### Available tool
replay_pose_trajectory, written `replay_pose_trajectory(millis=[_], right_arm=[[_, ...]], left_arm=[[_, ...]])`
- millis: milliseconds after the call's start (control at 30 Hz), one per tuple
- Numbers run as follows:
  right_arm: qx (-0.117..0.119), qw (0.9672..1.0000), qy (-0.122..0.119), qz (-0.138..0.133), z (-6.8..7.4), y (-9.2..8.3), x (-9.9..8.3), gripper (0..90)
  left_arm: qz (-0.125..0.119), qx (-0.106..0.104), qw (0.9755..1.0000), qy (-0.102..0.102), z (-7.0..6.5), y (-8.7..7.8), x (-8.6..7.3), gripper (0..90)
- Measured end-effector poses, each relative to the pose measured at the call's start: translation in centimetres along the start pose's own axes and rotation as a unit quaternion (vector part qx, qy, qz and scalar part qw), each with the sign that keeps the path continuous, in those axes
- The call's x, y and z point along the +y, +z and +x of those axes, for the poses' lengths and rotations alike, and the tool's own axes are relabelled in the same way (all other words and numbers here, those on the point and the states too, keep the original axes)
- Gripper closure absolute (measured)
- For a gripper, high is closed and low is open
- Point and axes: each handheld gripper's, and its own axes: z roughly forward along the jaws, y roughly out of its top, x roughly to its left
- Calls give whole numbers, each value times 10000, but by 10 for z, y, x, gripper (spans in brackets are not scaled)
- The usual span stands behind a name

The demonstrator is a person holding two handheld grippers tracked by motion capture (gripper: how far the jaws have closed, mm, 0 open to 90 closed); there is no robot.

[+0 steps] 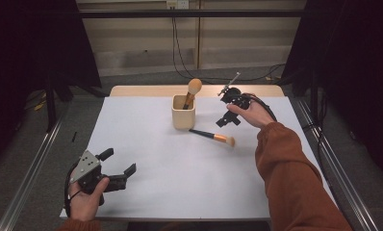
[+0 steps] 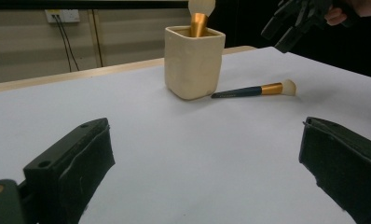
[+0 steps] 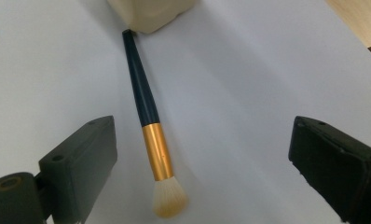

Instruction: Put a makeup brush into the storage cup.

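Observation:
A cream square cup [image 1: 184,115] stands at the back middle of the white table, and a brush [image 1: 194,87] rests in it with its pale head up. A second brush [image 1: 212,136], with a dark handle, a gold ferrule and pale bristles, lies flat just right of the cup. My right gripper [image 1: 226,108] hovers open above this brush; in the right gripper view the brush [image 3: 148,121] lies between the jaws, nearer the left one, with its handle end at the cup [image 3: 151,14]. My left gripper [image 1: 118,162] is open and empty at the front left, facing the cup [image 2: 193,63].
The white sheet [image 1: 180,183] covers the table, leaving a wooden strip [image 1: 146,90] along the back edge. Metal rails [image 1: 31,168] run on both sides. Black curtains and floor cables [image 1: 180,62] lie beyond the table.

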Motion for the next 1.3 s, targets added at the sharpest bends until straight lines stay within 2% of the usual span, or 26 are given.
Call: replay_pose_trajectory(millis=[200,300,433,567,733,833,900,1000,1200,1300], right_arm=[[138,9985,-232,482,1,3,8,67],[274,9960,-384,762,3,8,11,81],[310,9926,-487,1064,7,17,15,86],[474,9896,-604,1218,8,26,14,71],[468,9874,-640,1372,11,35,14,73],[502,9838,-725,1558,15,45,12,74],[508,9818,-809,1642,16,49,10,106],[505,9800,-811,1746,16,55,9,141],[540,9789,-822,1792,16,61,8,239],[556,9767,-948,1846,17,64,7,292]], left_arm=[[-2,3,10000,-4,0,0,0,26],[-9,-1,10000,-3,0,0,0,26],[-11,-5,10000,12,0,0,0,26],[-1,-14,10000,9,0,0,0,26],[-14,-22,10000,-2,0,0,0,27],[3,-20,10000,12,0,0,0,27],[5,-18,10000,9,-1,0,0,27],[0,-22,10000,10,0,0,-1,25],[11,-31,10000,22,0,0,-1,24],[41,-19,10000,26,0,0,-1,24]])
